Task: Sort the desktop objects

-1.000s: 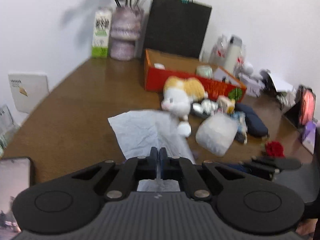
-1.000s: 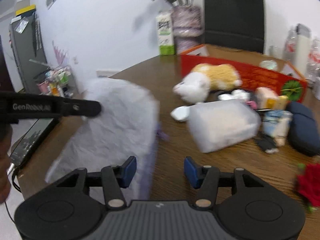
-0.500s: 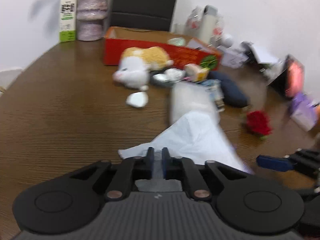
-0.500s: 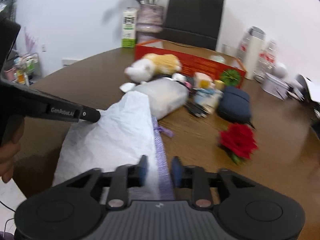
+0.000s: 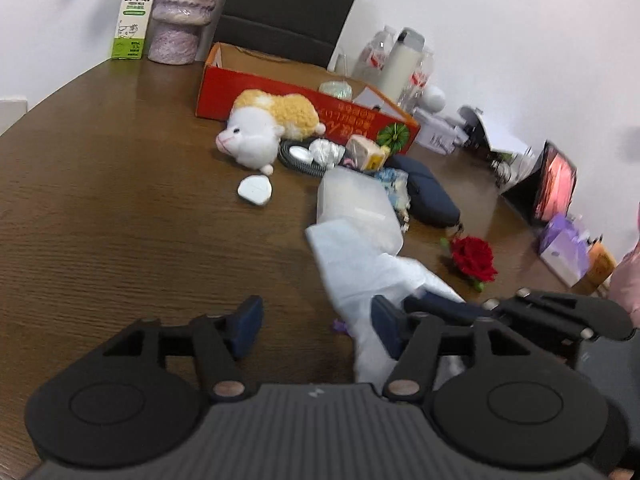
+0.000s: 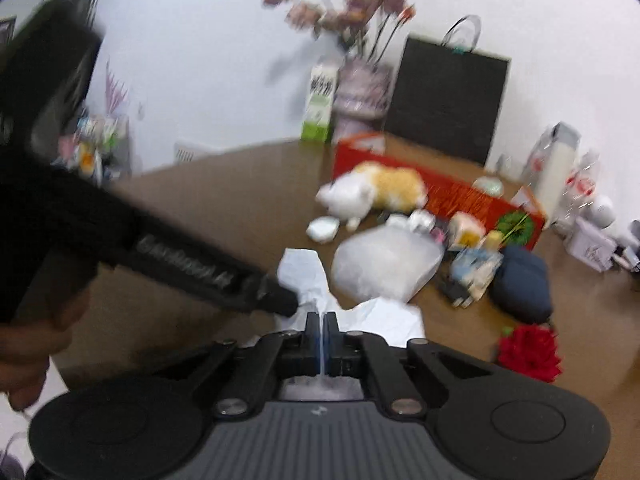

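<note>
Right tongs [image 6: 322, 326] now pressed together on the white tissue sheet [image 6: 384, 314], a thin edge of it caught between the blue pads; their jaws have just been closing, and half a second back they stood apart with the sheet only hanging between them. Left tongs [image 5: 316, 320] have just been opening: spread wide now, nothing between the pads, the tissue sheet [image 5: 360, 268] lying against the outer side of the right-hand finger rather than in the gap. A second ago those same tongs were shut on the sheet. So a hand-over, left to right, looks done.

Sheet sits crumpled near the front edge of the bench [image 5: 120, 208], its far end touching the clear plastic bag [image 6: 384, 264]. Left tongs' finger still close alongside the right tongs in the right wrist view, nearly touching the paper.

Other clutter untouched toward the back of the bench: plush toy [image 5: 268, 128] against the red box [image 5: 304, 96], small white case [image 5: 255, 189] just in front of it, navy pouch [image 5: 428, 196], red rose [image 5: 474, 258] toward the right edge.

Reading: the right hand now owns the tissue and can carry it off to wherever it is being sorted; the left is free for the next item. Risk is thin paper tearing or dragging the bag along if it snags.
</note>
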A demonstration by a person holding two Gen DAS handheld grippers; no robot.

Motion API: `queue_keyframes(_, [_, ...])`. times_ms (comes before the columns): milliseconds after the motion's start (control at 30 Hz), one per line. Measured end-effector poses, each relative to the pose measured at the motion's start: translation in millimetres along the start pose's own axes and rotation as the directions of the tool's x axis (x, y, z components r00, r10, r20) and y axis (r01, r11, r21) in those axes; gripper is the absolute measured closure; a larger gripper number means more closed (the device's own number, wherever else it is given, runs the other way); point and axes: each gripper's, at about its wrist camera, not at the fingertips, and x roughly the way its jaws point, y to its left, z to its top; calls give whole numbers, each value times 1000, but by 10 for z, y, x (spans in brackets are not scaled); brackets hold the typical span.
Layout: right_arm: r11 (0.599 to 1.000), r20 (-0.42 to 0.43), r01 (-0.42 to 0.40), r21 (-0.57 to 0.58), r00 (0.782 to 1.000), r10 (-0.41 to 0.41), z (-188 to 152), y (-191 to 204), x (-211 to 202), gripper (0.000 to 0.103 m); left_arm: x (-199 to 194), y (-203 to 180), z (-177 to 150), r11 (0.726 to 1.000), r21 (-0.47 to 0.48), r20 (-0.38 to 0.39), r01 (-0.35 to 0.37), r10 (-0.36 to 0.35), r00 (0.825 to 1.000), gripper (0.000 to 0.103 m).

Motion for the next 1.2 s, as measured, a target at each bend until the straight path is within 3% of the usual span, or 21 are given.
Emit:
queue_keyframes(133, [990, 86, -11, 139, 996, -1, 100, -265, -166, 102, -57, 0, 66, 993, -29, 50, 117, -115, 992, 30])
queue_keyframes(233, [938, 128, -93, 335, 990, 52, 158, -672, -229, 102, -15, -111, 59, 987, 8, 28, 162, -162, 986, 26])
queue_keyframes(300, [910, 121, -81, 406, 992, 34, 183, -921, -285, 102, 39, -259, 10, 985, 39, -10, 169, -169, 986, 25])
queue_keyframes(400, [940, 93, 63, 336, 991, -99, 203, -1097, -463, 102, 134, -624, -108, 980, 131, -59, 147, -141, 988, 17])
queue_keyframes(467, [950, 37, 71, 304, 996, -87, 167, -1200, -534, 102, 195, -876, -225, 967, 227, -58, 116, -105, 993, 1])
queue_keyframes(533, [960, -8, 92, 263, 996, -93, 61, -1234, -581, 102, 291, -1080, -330, 939, 330, -55, 94, -80, 995, 0])
queue_keyframes(600, [958, -63, 133, 254, 991, -121, -103, -1253, -556, 102, 426, -1186, -398, 926, 374, -91, 51, -18, 996, 0])
queue_keyframes(700, [952, -107, 135, 273, 988, -109, -370, -1278, -492, 101, 481, -1297, -506, 883, 468, -59, -33, 69, 996, 0])
queue_keyframes(800, [962, -124, 135, 237, 986, -108, -529, -1210, -433, 91, 458, -1136, -460, 904, 427, -92, -30, 76, 993, 0])
queue_keyframes(867, [972, -113, 113, 206, 989, -91, -554, -1129, -447, 90, 388, -947, -424, 910, 411, -82, -50, 92, 992, 1])
queue_keyframes(900, [973, -104, 108, 203, 991, -88, -549, -1105, -480, 84, 349, -878, -419, 914, 400, -76, -62, 100, 992, 2])
queue_keyframes(967, [972, -102, 111, 208, 991, -91, -531, -1084, -529, 67, 278, -777, -367, 921, 381, -58, -85, 115, 992, 26])
queue_keyframes(1000, [969, -112, 125, 213, 988, -103, -536, -1070, -537, 56, 247, -747, -344, 925, 366, -49, -103, 130, 990, 33])
queue_keyframes(1033, [968, -118, 127, 215, 988, -104, -538, -1057, -542, 48, 221, -752, -326, 927, 356, -42, -115, 139, 989, 47])
queue_keyframes(1067, [969, -128, 120, 216, 987, -94, -541, -1053, -524, 46, 208, -738, -305, 931, 344, -37, -124, 146, 989, 64])
queue_keyframes(1100, [970, -148, 112, 216, 986, -81, -562, -1031, -481, 45, 188, -718, -284, 937, 326, -38, -129, 149, 988, 71])
queue_keyframes(1133, [970, -171, 118, 213, 982, -82, -588, -1006, -430, 45, 167, -708, -270, 943, 312, -42, -118, 138, 990, 87])
queue_keyframes(1200, [961, -158, 131, 244, 983, -94, -616, -985, -427, 47, 106, -667, -258, 955, 280, -36, -97, 112, 993, 92])
